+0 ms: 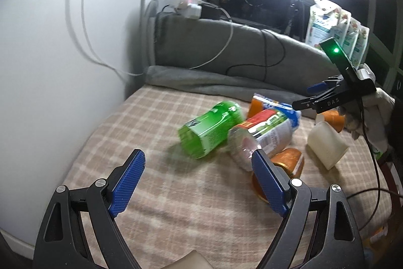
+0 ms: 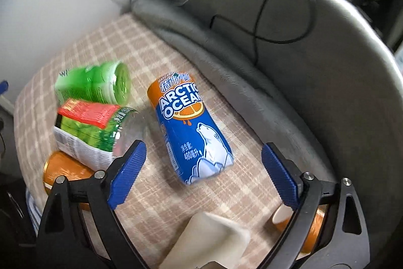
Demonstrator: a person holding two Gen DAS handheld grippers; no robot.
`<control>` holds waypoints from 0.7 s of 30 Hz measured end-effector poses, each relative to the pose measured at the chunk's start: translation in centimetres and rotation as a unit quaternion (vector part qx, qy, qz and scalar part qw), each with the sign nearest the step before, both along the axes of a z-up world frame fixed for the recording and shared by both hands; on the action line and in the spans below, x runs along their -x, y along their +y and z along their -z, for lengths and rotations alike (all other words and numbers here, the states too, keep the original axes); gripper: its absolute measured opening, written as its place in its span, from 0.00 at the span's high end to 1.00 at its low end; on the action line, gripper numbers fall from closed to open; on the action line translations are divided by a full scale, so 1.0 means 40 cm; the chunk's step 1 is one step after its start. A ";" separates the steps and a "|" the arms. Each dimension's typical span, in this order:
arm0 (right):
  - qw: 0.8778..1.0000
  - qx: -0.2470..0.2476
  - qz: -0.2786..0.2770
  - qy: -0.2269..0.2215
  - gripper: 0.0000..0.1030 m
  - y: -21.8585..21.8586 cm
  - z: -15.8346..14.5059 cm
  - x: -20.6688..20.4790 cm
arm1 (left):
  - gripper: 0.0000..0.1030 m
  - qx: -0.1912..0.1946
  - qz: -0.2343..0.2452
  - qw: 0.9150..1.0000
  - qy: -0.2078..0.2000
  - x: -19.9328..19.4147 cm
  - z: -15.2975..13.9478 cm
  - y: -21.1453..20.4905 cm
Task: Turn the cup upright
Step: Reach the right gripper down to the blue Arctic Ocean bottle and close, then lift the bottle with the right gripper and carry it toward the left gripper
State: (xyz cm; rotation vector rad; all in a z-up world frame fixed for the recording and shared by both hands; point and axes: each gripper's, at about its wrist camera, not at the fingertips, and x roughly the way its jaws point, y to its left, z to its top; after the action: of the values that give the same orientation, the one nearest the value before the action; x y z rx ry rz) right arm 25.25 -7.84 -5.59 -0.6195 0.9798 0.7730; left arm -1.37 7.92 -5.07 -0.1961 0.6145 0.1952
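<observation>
1. Looks like the approach step, nothing is grabbed yet. The left gripper [image 1: 199, 180] hangs over the checked cloth [image 1: 176, 206] with its fingers spread wide and nothing between them. The right gripper [image 2: 204, 173] is spread wide too, also holding nothing.

2. The cup [image 1: 327, 143] is the cream one lying on its side near the right edge of the cloth, just under the right gripper [image 1: 312, 97] as the left camera sees it. In the right camera it shows at the bottom, the cup [image 2: 209, 241] sitting low between the fingers and close to the camera.

3. Next move, best guess: the right gripper is the nearer one, so it would need to drop down, straddle the cup's wall, close, then rotate until the open end faces up. The soft cloth could make it wobble when set down.

4. Count, as far as the blur allows:
- one cream cup
- one green bottle [image 1: 209, 130], on its side
- one clear bottle [image 1: 262, 138] with a red and green label, on its side, touching the green one
- one blue "Arctic Ocean" bottle [image 2: 191, 127], on its side
- orange cans: one next to the left gripper's finger [image 1: 284, 163], one just beside the cup [image 1: 332, 117]. Can't tell if more are hidden.
- a row of pouches [image 1: 335, 27] standing at the back, roughly four
</observation>
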 end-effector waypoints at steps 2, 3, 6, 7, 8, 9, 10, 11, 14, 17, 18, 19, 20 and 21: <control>1.000 0.012 -0.018 0.016 0.08 0.019 0.017 -0.009 | 0.16 0.004 -0.008 1.000 0.007 0.002 0.006 0.013; 0.999 0.020 -0.028 0.024 0.08 0.028 0.028 -0.012 | 0.16 0.006 -0.011 1.000 0.010 0.001 0.009 0.017; 0.997 0.048 -0.048 0.025 0.10 0.052 0.055 -0.016 | 0.16 0.011 -0.018 1.000 0.017 -0.003 0.019 0.029; 0.997 0.053 -0.052 0.028 0.12 0.055 0.061 -0.018 | 0.16 0.013 -0.019 1.000 0.018 -0.005 0.020 0.033; 0.996 0.057 -0.054 0.032 0.13 0.059 0.069 -0.022 | 0.16 0.014 -0.019 1.000 0.019 -0.007 0.021 0.034; 0.996 0.062 -0.056 0.036 0.14 0.065 0.078 -0.026 | 0.16 0.014 -0.019 1.000 0.019 -0.008 0.023 0.034; 0.995 0.066 -0.057 0.038 0.16 0.066 0.083 -0.029 | 0.16 0.014 -0.019 1.000 0.020 -0.009 0.024 0.034; 0.995 0.071 -0.059 0.039 0.16 0.069 0.090 -0.032 | 0.16 0.014 -0.018 1.000 0.020 -0.010 0.025 0.034; 0.994 0.082 -0.064 0.044 0.19 0.071 0.109 -0.040 | 0.16 0.015 -0.017 1.000 0.021 -0.014 0.028 0.035; 0.993 0.090 -0.066 0.046 0.22 0.085 0.125 -0.045 | 0.16 0.017 -0.018 0.999 0.022 -0.017 0.030 0.037; 0.992 0.094 -0.069 0.046 0.26 0.090 0.131 -0.045 | 0.16 0.017 -0.018 0.999 0.023 -0.018 0.030 0.037; 0.992 0.098 -0.071 0.043 0.28 0.096 0.137 -0.047 | 0.16 0.017 -0.018 0.999 0.023 -0.018 0.031 0.036; 0.992 0.100 -0.071 0.041 0.28 0.102 0.145 -0.051 | 0.16 0.017 -0.019 0.999 0.023 -0.018 0.031 0.036; 0.992 0.099 -0.071 0.041 0.28 0.103 0.146 -0.053 | 0.16 0.017 -0.019 0.999 0.023 -0.018 0.031 0.036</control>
State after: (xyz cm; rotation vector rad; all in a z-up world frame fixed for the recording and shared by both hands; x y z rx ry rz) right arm 27.36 -3.71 -11.41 -0.8419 1.1060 0.8377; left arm -0.65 9.35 -6.31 -0.2360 0.6614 0.2262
